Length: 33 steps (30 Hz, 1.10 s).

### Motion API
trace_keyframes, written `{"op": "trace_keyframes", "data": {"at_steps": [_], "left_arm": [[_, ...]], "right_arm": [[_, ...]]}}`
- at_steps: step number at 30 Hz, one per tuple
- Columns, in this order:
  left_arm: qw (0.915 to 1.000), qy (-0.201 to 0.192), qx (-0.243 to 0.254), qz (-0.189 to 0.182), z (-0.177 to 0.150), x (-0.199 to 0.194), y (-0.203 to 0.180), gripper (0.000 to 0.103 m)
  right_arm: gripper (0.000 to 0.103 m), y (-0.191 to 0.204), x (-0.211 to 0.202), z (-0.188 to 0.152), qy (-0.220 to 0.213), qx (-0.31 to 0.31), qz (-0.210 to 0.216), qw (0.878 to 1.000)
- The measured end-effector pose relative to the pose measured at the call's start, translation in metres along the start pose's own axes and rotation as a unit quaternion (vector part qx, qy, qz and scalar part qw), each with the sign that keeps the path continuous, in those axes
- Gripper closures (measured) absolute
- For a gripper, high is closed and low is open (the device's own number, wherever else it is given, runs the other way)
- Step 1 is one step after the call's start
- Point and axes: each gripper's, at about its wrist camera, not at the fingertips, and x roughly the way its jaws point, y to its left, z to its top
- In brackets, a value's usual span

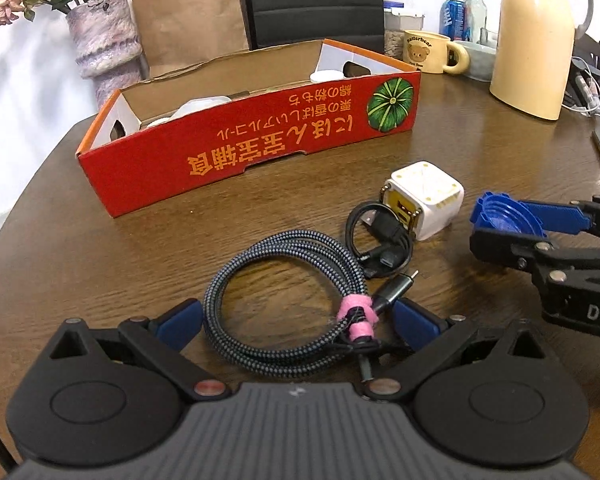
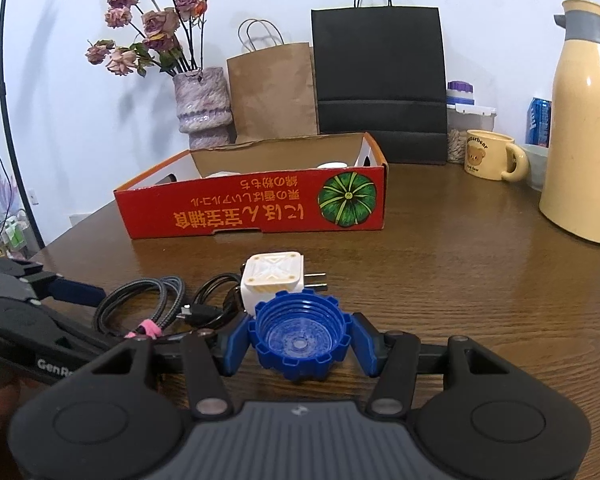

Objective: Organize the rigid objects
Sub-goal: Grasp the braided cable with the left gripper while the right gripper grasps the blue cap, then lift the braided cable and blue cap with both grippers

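Note:
My left gripper (image 1: 298,322) is open, its blue pads on either side of a coiled braided cable (image 1: 276,300) with a pink tie, lying on the wooden table (image 1: 100,264). My right gripper (image 2: 300,340) is shut on a blue ribbed bottle cap (image 2: 299,338), held open side up; the cap also shows in the left wrist view (image 1: 500,216). A white cube charger (image 1: 424,198) and a small black cable (image 1: 380,240) lie just beyond. The red cardboard box (image 1: 240,148) stands behind, holding white objects (image 1: 204,106). The charger (image 2: 274,280) sits right behind the cap.
A cream thermos (image 1: 536,40), bear mug (image 1: 424,52), cans and bottles stand at the back right. A vase of dried roses (image 2: 202,100), a brown paper bag (image 2: 272,92) and a black bag (image 2: 380,80) stand behind the box. The table edge curves at left.

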Motion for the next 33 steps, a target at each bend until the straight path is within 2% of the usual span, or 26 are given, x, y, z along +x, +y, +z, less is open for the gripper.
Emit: {"op": "trace_keyframes", "data": {"at_steps": [11, 17, 20, 33], "left_arm": [[0.9995, -0.024, -0.019, -0.008, -0.002, 0.005, 0.007, 0.000], [0.9992, -0.025, -0.030, -0.010, -0.005, 0.005, 0.009, 0.000], [0.9986, -0.030, -0.041, -0.010, -0.007, 0.001, 0.012, 0.009], [0.9983, -0.040, -0.042, 0.004, -0.020, -0.013, 0.006, 0.012]], "right_arm": [[0.050, 0.001, 0.002, 0.000, 0.008, 0.000, 0.004, 1.000], [0.050, 0.002, 0.003, -0.001, 0.010, 0.001, 0.003, 1.000], [0.050, 0.001, 0.003, 0.000, 0.011, 0.002, 0.003, 1.000], [0.050, 0.000, 0.003, 0.000, 0.009, 0.003, 0.006, 1.000]]}}
